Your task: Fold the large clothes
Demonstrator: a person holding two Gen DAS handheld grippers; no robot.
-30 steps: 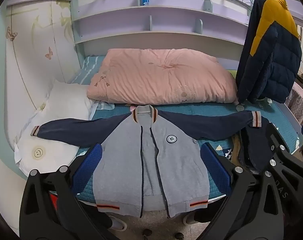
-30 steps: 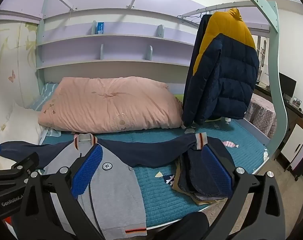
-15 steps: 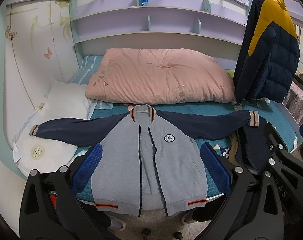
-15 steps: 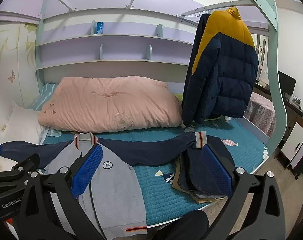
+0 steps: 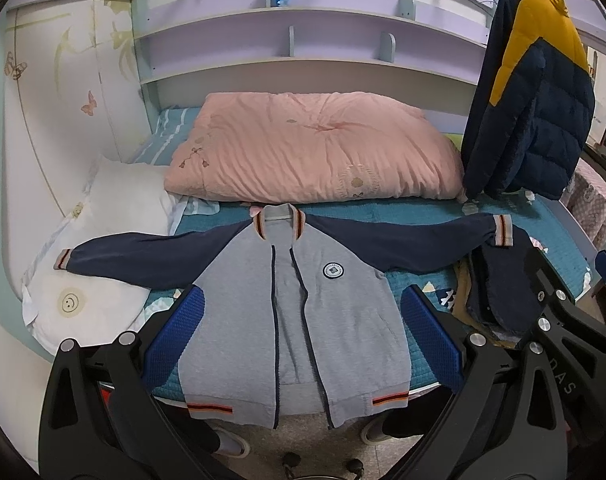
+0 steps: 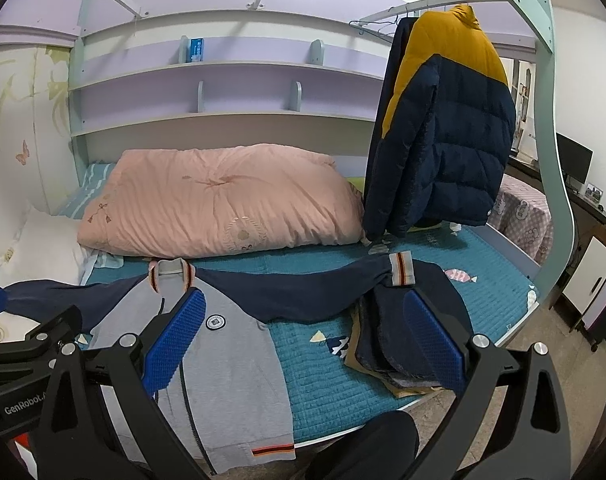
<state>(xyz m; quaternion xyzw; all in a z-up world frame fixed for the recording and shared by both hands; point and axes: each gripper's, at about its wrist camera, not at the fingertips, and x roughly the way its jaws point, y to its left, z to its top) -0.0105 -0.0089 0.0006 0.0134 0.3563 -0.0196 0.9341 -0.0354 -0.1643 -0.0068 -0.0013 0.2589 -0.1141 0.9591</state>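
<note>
While the grey and navy jacket (image 5: 295,320) lies spread face up on the bed (image 5: 423,216), sleeves out, hem over the near edge, both the left hand-held gripper (image 5: 299,340) and right hand-held gripper (image 6: 303,344) hover wide open, holding nothing. A pull could slide it floorward; its right cuff (image 6: 401,270) overlaps the folded pile (image 6: 399,344) and may drag it. Open mattress lies between jacket and pink quilt (image 5: 315,148)

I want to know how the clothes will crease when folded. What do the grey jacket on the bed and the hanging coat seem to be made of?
The grey jacket looks like soft matte knit cotton or fleece: heathered grey body, smoother navy sleeves, ribbed striped cuffs and hem. The hanging coat looks like quilted padded nylon or polyester: puffy stitched bands, slight sheen. Exact fibres can't be told.
</note>
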